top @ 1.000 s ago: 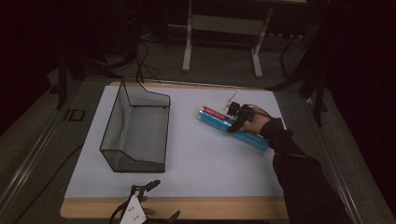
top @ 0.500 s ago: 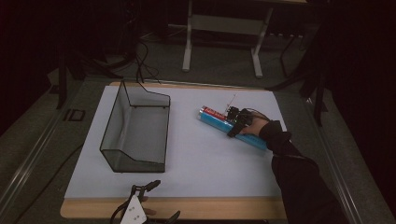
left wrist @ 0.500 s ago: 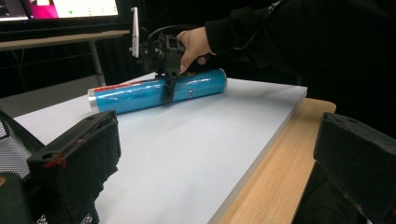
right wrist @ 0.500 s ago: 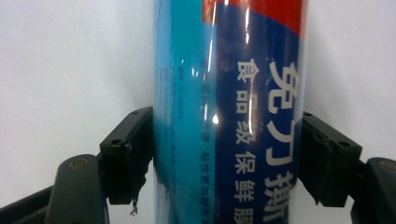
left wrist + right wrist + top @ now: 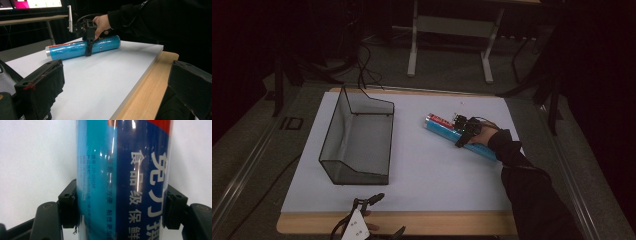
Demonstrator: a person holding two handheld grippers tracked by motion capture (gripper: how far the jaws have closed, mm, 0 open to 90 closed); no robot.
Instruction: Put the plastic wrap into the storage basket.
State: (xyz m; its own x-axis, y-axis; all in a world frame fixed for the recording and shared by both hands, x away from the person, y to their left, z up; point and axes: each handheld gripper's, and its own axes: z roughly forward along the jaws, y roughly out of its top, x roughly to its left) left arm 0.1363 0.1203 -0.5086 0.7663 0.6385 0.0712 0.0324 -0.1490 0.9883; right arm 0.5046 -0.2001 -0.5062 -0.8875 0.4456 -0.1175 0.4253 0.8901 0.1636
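R gripper [image 5: 464,131] jaws against blue tube [image 5: 122,182], per right gripper view.

Your right arm [image 5: 532,195], in a dark sleeve, reaches forward from the lower right corner, the hand [image 5: 483,136] wrapped around the right gripper [image 5: 462,134]. That gripper points down, its two black jaws pressed against either side of a blue tube [image 5: 447,131] lying on its side. Your left gripper [image 5: 367,210] sits low at the near edge, jaws spread wide with nothing between them, aimed across toward your right hand.
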